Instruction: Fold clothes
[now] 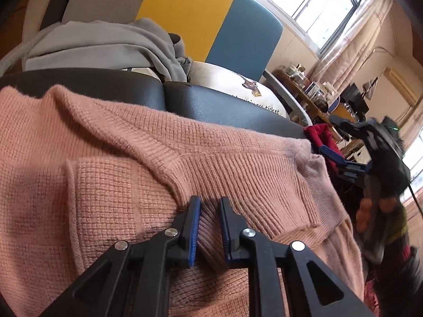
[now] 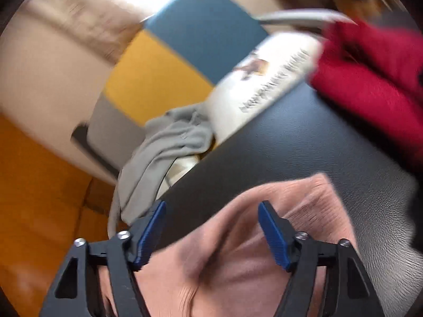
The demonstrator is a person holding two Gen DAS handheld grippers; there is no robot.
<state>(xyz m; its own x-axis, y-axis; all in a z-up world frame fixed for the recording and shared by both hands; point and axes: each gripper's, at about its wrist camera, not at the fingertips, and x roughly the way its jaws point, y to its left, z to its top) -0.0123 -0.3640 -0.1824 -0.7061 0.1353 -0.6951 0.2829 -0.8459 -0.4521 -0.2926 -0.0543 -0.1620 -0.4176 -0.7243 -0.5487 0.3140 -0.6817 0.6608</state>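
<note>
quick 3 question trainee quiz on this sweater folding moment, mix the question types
1. True or false: the left tool is pinching a fold of the pink sweater.
2. Multiple choice: the right tool has its jaws A) shut on the grey garment B) wide open above pink cloth C) shut on the red garment.
3. Fill in: the pink sweater lies on a ____ cushion.

Key: 1 true; 2 B; 3 black.
</note>
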